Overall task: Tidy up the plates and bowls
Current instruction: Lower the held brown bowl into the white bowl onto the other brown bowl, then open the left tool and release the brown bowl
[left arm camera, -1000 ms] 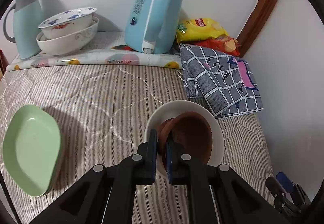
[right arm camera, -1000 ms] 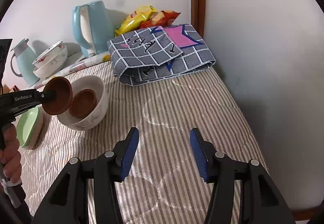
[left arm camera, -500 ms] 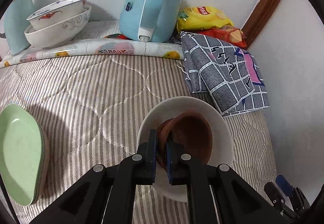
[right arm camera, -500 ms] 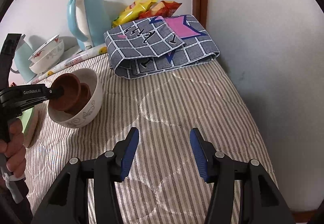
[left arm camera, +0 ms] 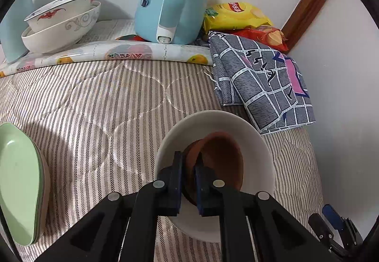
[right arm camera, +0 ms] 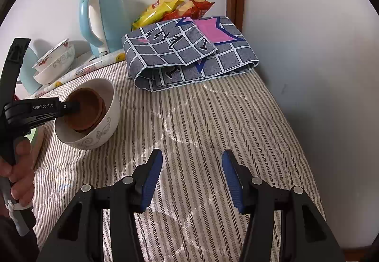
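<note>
Left tongs (left arm camera: 188, 168) pinch the brown bowl's (left arm camera: 222, 160) rim inside the white bowl (left arm camera: 258, 141); right tongs (right arm camera: 192, 168) gape empty nearby.

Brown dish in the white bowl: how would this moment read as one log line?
left gripper: shut on brown dish | dish: inside white bowl | right gripper: open, empty

a striped quilted bedcover (left arm camera: 99, 105) spreads ahead of and beneath the jaws. plain white walls (right arm camera: 308, 25) meet in a corner ahead and to the right, where a brown wooden trim (left arm camera: 308, 1) runs upward. a fruit-print mat (left arm camera: 113, 53) lies along the far edge, ahead of the jaws. soft light leaves pale patches on the cover.
</note>
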